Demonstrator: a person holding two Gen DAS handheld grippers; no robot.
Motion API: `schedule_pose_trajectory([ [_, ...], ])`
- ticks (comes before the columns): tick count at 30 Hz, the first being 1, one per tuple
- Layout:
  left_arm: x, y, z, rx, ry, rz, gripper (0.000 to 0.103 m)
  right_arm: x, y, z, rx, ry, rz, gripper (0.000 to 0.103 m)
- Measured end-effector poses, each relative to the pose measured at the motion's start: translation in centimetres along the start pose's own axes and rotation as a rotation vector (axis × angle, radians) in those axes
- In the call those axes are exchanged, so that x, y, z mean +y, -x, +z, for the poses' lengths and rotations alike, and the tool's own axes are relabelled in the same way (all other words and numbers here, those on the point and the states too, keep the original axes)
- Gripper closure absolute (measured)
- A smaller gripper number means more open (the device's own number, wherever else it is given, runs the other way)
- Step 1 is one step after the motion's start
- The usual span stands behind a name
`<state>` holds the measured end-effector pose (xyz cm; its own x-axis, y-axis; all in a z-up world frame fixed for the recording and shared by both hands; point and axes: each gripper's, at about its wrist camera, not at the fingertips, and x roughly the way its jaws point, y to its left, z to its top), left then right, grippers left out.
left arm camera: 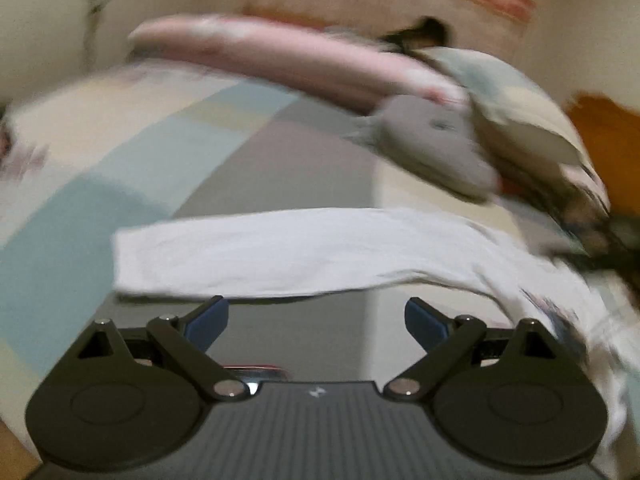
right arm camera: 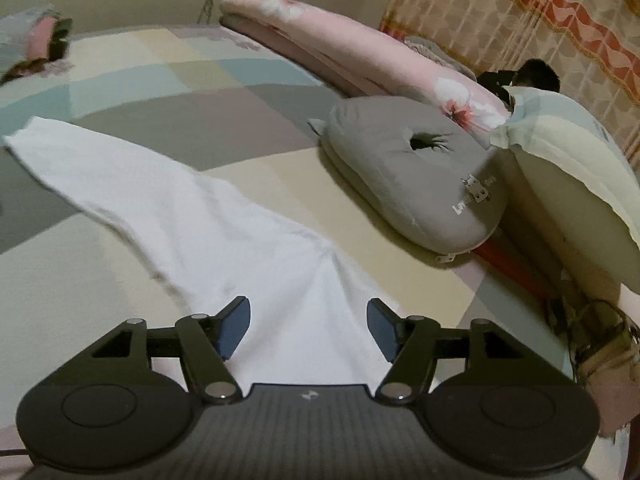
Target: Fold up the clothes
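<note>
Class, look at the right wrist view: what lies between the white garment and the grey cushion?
Only bare checked bedsheet separates the white garment from the grey cushion.

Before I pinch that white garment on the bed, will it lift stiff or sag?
Likely floppy: the white garment lies flat and creased on the checked bedspread. It looks thin, so probably light. Pushing may bunch it rather than slide it. Both the right gripper and left gripper are open.
</note>
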<state>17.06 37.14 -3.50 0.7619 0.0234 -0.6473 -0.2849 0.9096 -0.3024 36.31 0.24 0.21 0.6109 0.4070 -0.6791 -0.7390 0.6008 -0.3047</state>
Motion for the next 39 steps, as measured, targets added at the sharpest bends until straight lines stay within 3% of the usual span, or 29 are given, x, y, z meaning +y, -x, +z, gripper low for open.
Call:
schedule_pose_trajectory([
  [3, 5.7, -3.7, 0.3, 0.045, 0.209, 0.012, 0.010, 1.2, 2.8, -1.1, -0.021, -0.013, 0.009, 0.032],
  [6, 9.9, -6.2, -0.5, 0.044, 0.398, -0.080, 0.009, 2.2, 4.9, -2.2, -0.040, -0.039, 0.006, 0.031],
  [9, 12.0, -6.7, -0.6, -0.037, 0.495, -0.163, 0.009, 2.8, 6.6, -3.3, -0.083, -0.099, 0.017, 0.026],
  [12, 12.7, -7.8, 0.2, -0.088, 0.508, -0.157, 0.012, 2.9, 7.9, -4.0, -0.141, -0.195, 0.045, 0.025],
  [13, 12.4, -8.2, 0.7, -0.095, 0.486, -0.118, 0.022, 3.0, 8.1, -4.2, -0.153, -0.232, 0.058, 0.025],
  [15, 11.2, -8.7, 1.4, -0.105, 0.401, 0.024, 0.056, 3.3, 8.4, -4.7, -0.169, -0.298, 0.082, 0.025],
  [16, 10.4, -9.0, 1.7, -0.102, 0.344, 0.119, 0.086, 3.5, 8.4, -5.0, -0.170, -0.319, 0.089, 0.025],
  [17, 9.6, -9.3, 2.0, -0.098, 0.289, 0.186, 0.093, 3.7, 8.4, -5.2, -0.171, -0.333, 0.091, 0.025],
  [19, 8.2, -9.8, 2.5, -0.087, 0.195, 0.251, 0.094, 4.1, 8.3, -5.6, -0.169, -0.350, 0.086, 0.025],
  [22, 7.7, -10.3, 3.8, -0.074, 0.131, 0.292, 0.095, 4.1, 8.4, -6.0, -0.161, -0.370, 0.081, 0.024],
  [30, 9.3, -11.6, 5.8, -0.064, 0.145, 0.324, 0.095, 3.3, 8.8, -7.3, -0.137, -0.428, 0.052, 0.021],
  [32, 9.5, -11.8, 5.9, -0.054, 0.141, 0.333, 0.085, 3.4, 9.1, -7.8, -0.130, -0.432, 0.045, 0.019],
  [36, 9.0, -11.2, 6.6, -0.024, 0.092, 0.393, 0.078, 3.3, 10.0, -8.5, -0.130, -0.446, 0.043, 0.016],
  [38, 8.3, -10.6, 6.9, -0.017, 0.052, 0.448, 0.063, 3.3, 10.8, -8.9, -0.139, -0.456, 0.047, 0.014],
  [39, 8.1, -10.1, 7.1, -0.019, 0.047, 0.468, 0.060, 3.3, 11.2, -9.1, -0.144, -0.460, 0.047, 0.013],
])
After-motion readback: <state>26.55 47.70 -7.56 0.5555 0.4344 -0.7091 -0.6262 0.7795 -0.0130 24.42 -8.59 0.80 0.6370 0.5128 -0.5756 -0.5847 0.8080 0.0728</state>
